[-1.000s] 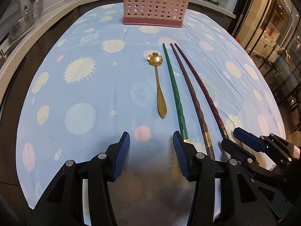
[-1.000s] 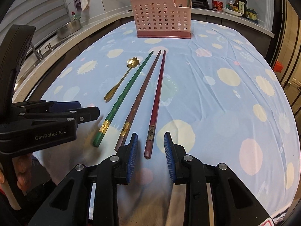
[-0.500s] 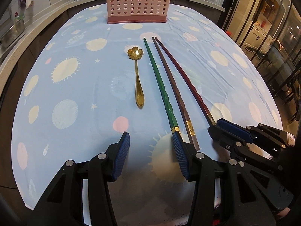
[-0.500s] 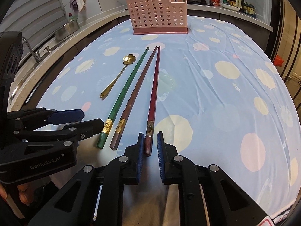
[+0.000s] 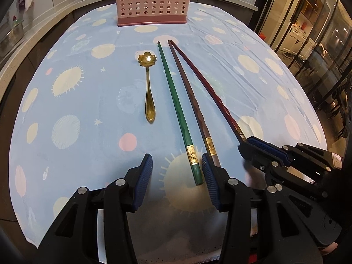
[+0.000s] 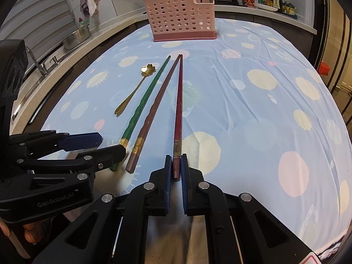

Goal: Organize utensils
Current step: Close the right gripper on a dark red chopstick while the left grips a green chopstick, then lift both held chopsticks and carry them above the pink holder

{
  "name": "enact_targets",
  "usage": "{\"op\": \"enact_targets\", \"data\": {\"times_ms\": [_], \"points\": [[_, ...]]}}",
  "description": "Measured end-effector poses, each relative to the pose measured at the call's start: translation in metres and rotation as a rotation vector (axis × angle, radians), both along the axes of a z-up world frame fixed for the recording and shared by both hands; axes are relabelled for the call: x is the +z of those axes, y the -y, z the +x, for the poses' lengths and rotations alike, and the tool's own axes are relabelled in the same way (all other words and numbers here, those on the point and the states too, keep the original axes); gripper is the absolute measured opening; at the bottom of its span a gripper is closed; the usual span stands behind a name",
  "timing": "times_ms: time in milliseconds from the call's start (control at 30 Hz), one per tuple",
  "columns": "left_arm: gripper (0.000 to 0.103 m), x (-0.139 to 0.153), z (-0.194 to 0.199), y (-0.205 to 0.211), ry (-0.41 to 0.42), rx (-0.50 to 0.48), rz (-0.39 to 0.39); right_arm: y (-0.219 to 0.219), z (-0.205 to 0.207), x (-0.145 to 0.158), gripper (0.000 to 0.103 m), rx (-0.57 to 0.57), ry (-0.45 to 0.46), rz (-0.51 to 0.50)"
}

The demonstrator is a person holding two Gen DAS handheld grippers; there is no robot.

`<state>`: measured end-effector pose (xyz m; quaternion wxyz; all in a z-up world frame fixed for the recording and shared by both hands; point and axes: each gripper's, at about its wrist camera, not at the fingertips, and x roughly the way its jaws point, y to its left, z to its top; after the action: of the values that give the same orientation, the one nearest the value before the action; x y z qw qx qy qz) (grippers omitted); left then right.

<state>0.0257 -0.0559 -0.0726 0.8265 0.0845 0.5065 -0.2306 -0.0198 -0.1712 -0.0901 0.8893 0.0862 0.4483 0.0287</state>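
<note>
**Red chopstick gripped at its butt end, green one lined up for the other tool**

On the table [image 6: 253, 114], covered with a thin, creased blue cloth printed with pale suns and dots, three long chopsticks and a gold spoon [image 5: 149, 92] are laid side by side, tips towards the pink perforated caddy [image 6: 179, 19], presumably so that each can be taken by its thick end. The right tool [image 6: 176, 168] has just been closing and is now clamped on the red chopstick [image 6: 178, 110], its ribbed blue pads pressed just behind the gilt band. The left tool [image 5: 177, 176] is held half open, with the butt of the green chopstick [image 5: 176, 103] between its pads but untouched. The brown chopstick [image 6: 154, 114] lies between the other two; whether its end touches a left pad cannot be made out. The sticks are faceted, lacquered and tapered; the spoon's bowl is flower-shaped and polished.
</note>
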Motion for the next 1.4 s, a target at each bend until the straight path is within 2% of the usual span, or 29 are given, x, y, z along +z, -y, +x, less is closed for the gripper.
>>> {"op": "enact_targets", "data": {"times_ms": [200,267,367,567,767,1100,1400], "points": [[0.031,-0.001,0.000,-0.003,0.018,0.012,0.013,0.001,0.000,0.000,0.007,-0.001,0.001,0.001],[0.017,0.000,0.000,-0.006,0.017,0.013,0.010,0.000,0.000,0.000,0.007,-0.001,0.001,0.001],[0.007,0.000,0.000,-0.009,0.003,0.010,-0.011,0.000,-0.001,0.000,0.007,-0.001,0.001,0.000],[0.007,0.003,0.002,-0.016,-0.025,0.021,-0.054,0.005,-0.003,0.005,0.007,-0.014,0.019,0.000],[0.007,0.023,0.003,-0.023,0.017,0.034,-0.083,0.016,-0.004,0.032,0.007,-0.046,0.093,0.006],[0.007,0.071,0.024,-0.032,0.136,0.072,-0.133,0.039,0.005,0.099,0.007,-0.089,0.268,0.009],[0.007,0.132,0.053,-0.033,0.291,0.090,-0.182,0.056,0.031,0.153,0.007,-0.101,0.406,0.019]]}}
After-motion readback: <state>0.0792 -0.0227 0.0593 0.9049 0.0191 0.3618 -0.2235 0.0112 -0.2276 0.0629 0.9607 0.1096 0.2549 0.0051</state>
